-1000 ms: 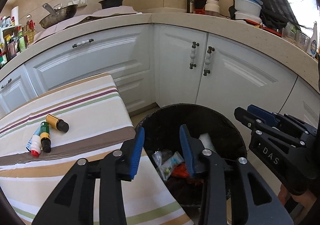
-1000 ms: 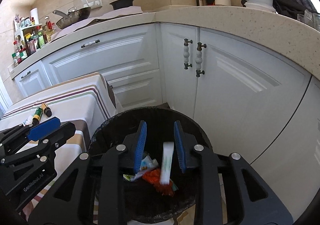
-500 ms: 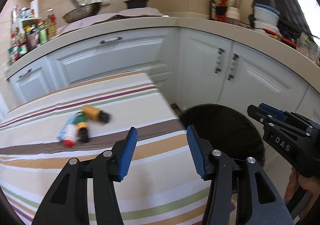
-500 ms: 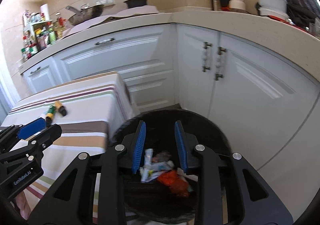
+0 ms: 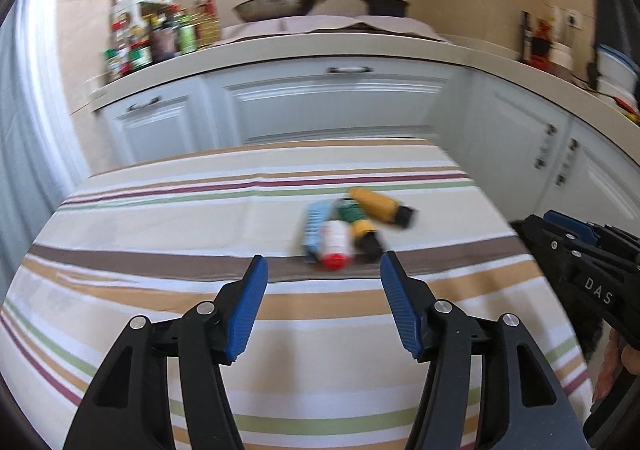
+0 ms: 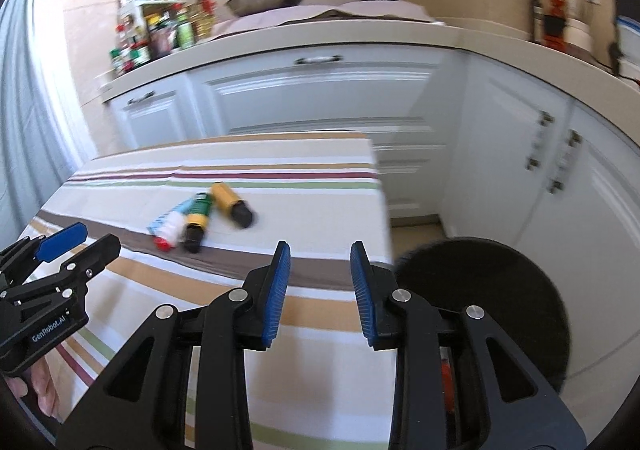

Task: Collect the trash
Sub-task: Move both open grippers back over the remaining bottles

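A small heap of trash lies on the striped tablecloth (image 5: pixel 160 242): a yellow tube with a black cap (image 5: pixel 380 205), a green and yellow tube (image 5: pixel 356 226), a white tube with a red cap (image 5: pixel 335 244) and a light blue packet (image 5: pixel 315 228). My left gripper (image 5: pixel 320 270) is open and empty, just short of the heap. My right gripper (image 6: pixel 316 256) is open and empty over the table's right edge, right of the heap (image 6: pixel 200 219). The black trash bin (image 6: pixel 500 290) stands on the floor right of the table.
White kitchen cabinets (image 5: pixel 340 105) wrap around behind the table and to the right. The counter holds a rack of bottles (image 5: pixel 160 37), a wok (image 5: pixel 280 7) and a black pot (image 5: pixel 384 5). The right gripper's body (image 5: pixel 580 270) shows at the right of the left wrist view.
Both grippers have swung left from above the bin to the table. A white tube left the right gripper and dropped into the bin. The left jaws have opened wider.
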`<state>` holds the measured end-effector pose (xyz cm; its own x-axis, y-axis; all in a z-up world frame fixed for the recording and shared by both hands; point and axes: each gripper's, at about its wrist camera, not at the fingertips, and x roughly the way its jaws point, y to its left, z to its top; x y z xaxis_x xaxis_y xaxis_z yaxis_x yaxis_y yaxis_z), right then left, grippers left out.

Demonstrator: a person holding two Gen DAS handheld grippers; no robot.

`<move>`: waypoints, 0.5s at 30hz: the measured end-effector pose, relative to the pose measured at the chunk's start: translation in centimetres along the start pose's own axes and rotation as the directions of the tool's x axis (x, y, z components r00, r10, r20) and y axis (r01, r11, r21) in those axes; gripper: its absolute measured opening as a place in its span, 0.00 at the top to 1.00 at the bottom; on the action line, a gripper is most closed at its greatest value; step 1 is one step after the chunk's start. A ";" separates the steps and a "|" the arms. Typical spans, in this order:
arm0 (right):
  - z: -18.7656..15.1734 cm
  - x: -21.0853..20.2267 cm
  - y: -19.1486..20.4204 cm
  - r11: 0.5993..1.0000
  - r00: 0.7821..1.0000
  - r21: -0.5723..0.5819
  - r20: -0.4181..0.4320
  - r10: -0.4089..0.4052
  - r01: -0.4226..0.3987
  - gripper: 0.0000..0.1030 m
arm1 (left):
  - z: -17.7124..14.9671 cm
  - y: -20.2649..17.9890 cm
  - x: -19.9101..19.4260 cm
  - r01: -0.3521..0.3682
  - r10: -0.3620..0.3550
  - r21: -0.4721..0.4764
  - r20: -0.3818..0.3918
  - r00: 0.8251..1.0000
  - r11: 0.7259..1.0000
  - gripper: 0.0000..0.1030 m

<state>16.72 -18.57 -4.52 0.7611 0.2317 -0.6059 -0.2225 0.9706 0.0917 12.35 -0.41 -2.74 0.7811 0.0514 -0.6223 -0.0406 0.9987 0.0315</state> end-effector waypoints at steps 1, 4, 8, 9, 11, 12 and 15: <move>0.2 0.5 0.9 1.000 1.000 -0.011 -0.007 0.016 -0.017 0.70 | 0.0 0.6 0.1 -0.009 0.009 -0.009 -0.001 1.000 1.000 0.43; 0.7 1.6 2.9 0.998 0.999 -0.038 -0.021 0.045 -0.046 0.70 | -0.1 2.7 0.4 -0.043 0.042 -0.041 -0.006 0.999 0.998 0.43; 1.4 3.3 5.5 0.994 0.996 -0.071 -0.045 0.081 -0.084 0.70 | -0.2 4.9 0.7 -0.074 0.074 -0.065 -0.016 0.997 0.995 0.42; 1.5 3.6 6.0 0.993 0.995 -0.076 -0.052 0.088 -0.091 0.70 | -0.3 5.2 0.7 -0.081 0.080 -0.068 -0.017 0.997 0.994 0.42; 1.8 4.5 7.0 0.991 0.993 -0.087 -0.068 0.100 -0.106 0.70 | -0.4 6.1 0.8 -0.097 0.096 -0.076 -0.018 0.995 0.992 0.41; 1.9 4.9 7.5 0.990 0.992 -0.092 -0.073 0.102 -0.108 0.70 | -0.5 6.6 0.9 -0.104 0.103 -0.081 -0.021 0.994 0.991 0.41; 2.2 6.2 8.5 0.987 0.989 -0.105 -0.095 0.109 -0.119 0.70 | -0.7 7.7 1.1 -0.117 0.115 -0.095 -0.029 0.993 0.989 0.40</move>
<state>20.84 -8.71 -5.75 0.6708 0.3287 -0.6649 -0.3743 0.9239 0.0791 12.45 7.32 -3.74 0.7531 0.1658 -0.6366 -0.1909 0.9812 0.0297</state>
